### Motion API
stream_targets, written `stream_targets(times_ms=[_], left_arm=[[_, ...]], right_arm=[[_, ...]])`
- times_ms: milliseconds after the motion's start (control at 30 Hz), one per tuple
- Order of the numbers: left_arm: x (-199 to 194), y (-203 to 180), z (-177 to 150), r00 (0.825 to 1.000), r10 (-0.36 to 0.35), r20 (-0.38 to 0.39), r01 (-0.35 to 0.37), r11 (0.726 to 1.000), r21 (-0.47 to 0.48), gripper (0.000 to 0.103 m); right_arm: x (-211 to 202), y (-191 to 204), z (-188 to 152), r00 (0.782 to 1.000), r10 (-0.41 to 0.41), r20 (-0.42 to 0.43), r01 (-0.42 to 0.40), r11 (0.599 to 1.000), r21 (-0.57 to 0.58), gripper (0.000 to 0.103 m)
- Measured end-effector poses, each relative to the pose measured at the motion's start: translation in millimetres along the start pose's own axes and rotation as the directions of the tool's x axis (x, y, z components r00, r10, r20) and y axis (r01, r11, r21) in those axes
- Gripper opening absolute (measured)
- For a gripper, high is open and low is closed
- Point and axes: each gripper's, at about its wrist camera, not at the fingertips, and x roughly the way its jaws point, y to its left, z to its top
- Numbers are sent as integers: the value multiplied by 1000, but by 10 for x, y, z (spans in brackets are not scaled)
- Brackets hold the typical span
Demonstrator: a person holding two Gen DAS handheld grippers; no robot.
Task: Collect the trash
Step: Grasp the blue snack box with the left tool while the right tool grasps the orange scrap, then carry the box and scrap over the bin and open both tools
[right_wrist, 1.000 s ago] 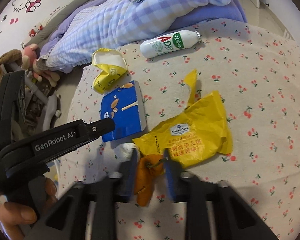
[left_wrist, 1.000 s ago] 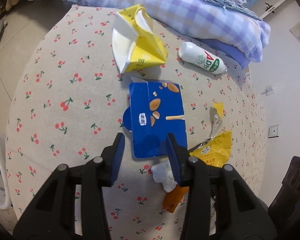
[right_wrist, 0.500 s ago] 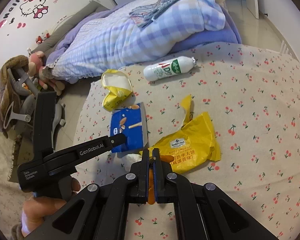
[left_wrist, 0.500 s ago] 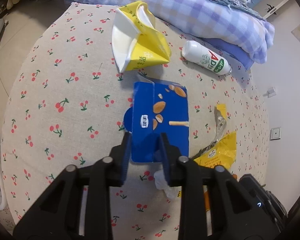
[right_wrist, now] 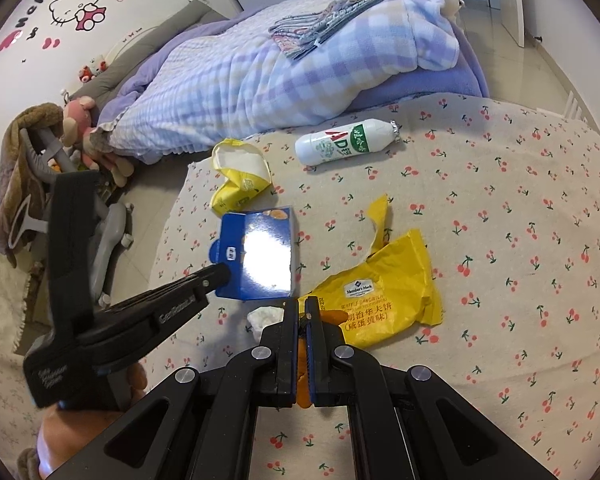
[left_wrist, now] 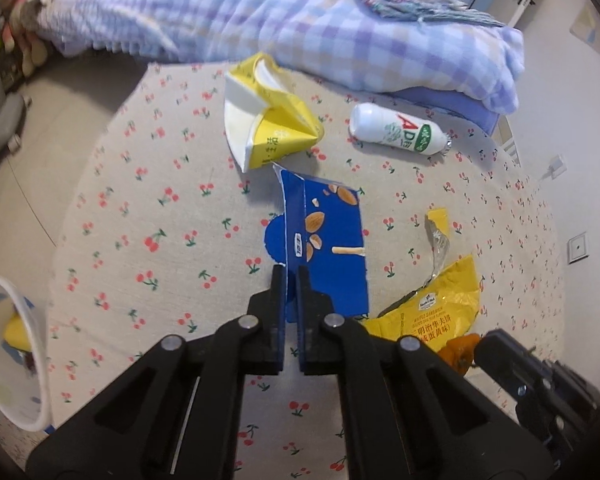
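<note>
Two grabs are going on at once, both at the pick-up step. L gripper [left_wrist: 291, 276] is pinching the near edge of the blue snack box [left_wrist: 326, 240]; its jaws have just been closing & the cardboard is now sitting clamped between them. R gripper [right_wrist: 300, 308] is squeezing an orange scrap [right_wrist: 303, 380], jaws nearly together w/ the orange stuff showing in the slot between them.

Box is looking tilted in the right-wrist view, its far end near the crumpled yellow carton [left_wrist: 266, 120], so I'm judging it's coming off the cherry-print cloth [left_wrist: 148, 184] rather than lying flat. Orange scrap is overlapping the near edge of the yellow snack bag [right_wrist: 384, 292]; can't tell if they're stuck together or just touching.

Rest of the trash is waiting: white bottle [left_wrist: 396, 130] lying on its side near the checked blanket [left_wrist: 284, 16], a white tissue wad [right_wrist: 265, 316] just beside the R jaws, plus the bag & carton.

Next move, as I'm reading it: carrying both pieces over to the white bin [left_wrist: 12, 356] at the table's left edge, which is already holding something yellow. That's calling for a clean lift so the scrap isn't dragging the bag along, keeping the box pinch firm since it's only an edge grip, then letting go over the bin's mouth, not its rim.
</note>
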Motion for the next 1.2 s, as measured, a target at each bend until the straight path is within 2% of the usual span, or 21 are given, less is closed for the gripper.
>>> stream_targets(times_ms=[333, 600, 900, 1200], left_arm=[[-310, -50, -49, 994, 67, 90, -73, 995, 72, 2], [-652, -44, -157, 985, 63, 159, -82, 990, 112, 2], [-939, 242, -310, 985, 22, 169, -34, 997, 69, 2], [-1193, 816, -459, 974, 93, 205, -92, 996, -16, 2]], right_arm=[[-61, 3, 16, 1000, -2, 16, 2, 1000, -4, 4], [-127, 114, 7, 999, 4, 35, -3, 1000, -30, 4], [-196, 374, -46, 999, 14, 51, -9, 996, -94, 4], [-204, 900, -158, 995, 72, 64, -56, 976, -212, 4]])
